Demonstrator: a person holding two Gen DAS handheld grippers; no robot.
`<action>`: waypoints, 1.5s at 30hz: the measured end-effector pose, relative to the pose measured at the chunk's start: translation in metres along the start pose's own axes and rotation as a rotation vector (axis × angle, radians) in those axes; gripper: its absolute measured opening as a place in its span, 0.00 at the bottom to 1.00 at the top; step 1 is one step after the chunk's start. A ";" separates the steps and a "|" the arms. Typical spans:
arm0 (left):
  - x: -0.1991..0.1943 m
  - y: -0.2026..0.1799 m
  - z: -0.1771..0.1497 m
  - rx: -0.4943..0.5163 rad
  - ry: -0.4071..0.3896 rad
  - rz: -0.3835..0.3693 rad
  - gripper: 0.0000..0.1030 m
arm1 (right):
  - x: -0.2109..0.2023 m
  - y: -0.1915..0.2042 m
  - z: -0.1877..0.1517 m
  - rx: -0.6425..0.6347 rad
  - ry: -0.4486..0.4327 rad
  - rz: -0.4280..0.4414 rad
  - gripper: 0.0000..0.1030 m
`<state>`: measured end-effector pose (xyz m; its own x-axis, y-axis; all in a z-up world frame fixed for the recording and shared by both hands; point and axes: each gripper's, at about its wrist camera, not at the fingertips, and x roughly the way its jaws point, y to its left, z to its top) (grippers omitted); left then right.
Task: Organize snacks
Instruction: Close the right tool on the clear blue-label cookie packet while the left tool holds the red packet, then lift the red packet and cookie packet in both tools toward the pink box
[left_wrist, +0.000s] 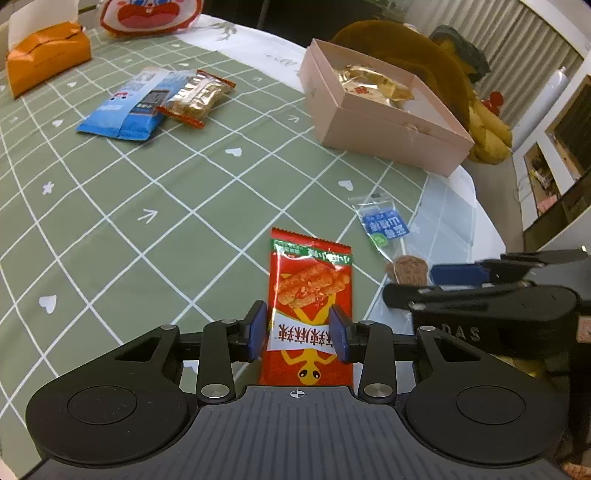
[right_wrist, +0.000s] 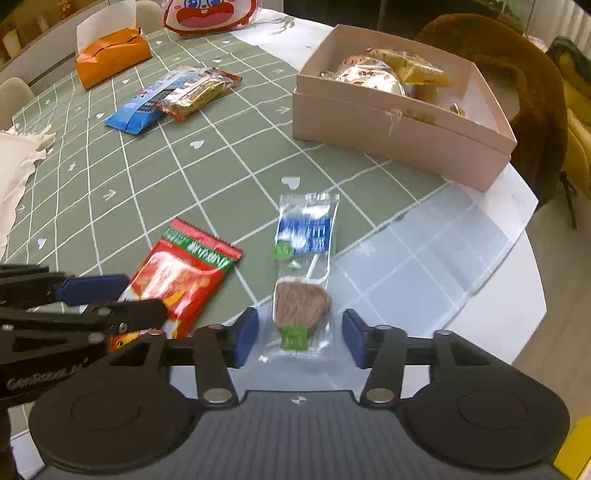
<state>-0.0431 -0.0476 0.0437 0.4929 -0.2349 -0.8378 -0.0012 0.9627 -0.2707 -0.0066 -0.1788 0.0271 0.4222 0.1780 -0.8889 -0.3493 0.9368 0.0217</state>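
A red snack packet (left_wrist: 310, 280) lies on the green checked tablecloth (left_wrist: 166, 192), and my left gripper (left_wrist: 301, 332) is shut on its near half, blue pads against both long edges. The right wrist view shows the same packet (right_wrist: 184, 273) with the left gripper (right_wrist: 129, 299) over it. My right gripper (right_wrist: 299, 334) is open around a clear packet holding a brown lollipop (right_wrist: 304, 258); both pads stand off its sides. This packet (left_wrist: 384, 225) and the right gripper (left_wrist: 410, 285) also appear in the left wrist view. A pink open box (right_wrist: 388, 129) with several wrapped snacks stands beyond.
A blue packet (left_wrist: 122, 110) and a gold packet with red ends (left_wrist: 195, 98) lie at the far left. Behind them are an orange tissue box (left_wrist: 44, 55) and a white cartoon bag (left_wrist: 147, 14). The table edge (right_wrist: 524, 288) runs close on the right, a brown plush chair (right_wrist: 517, 74) beyond.
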 end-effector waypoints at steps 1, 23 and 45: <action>0.000 0.000 0.000 -0.001 0.002 0.000 0.40 | 0.002 -0.001 0.003 0.000 -0.005 0.000 0.53; 0.011 -0.032 0.002 0.180 0.001 0.079 0.54 | -0.005 -0.022 -0.016 0.035 -0.068 -0.013 0.46; 0.015 -0.041 -0.006 0.279 -0.016 0.067 0.67 | -0.007 -0.022 -0.020 0.064 -0.083 -0.028 0.53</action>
<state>-0.0412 -0.0914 0.0391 0.5136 -0.1692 -0.8411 0.2039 0.9763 -0.0719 -0.0179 -0.2068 0.0235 0.4998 0.1730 -0.8487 -0.2830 0.9587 0.0288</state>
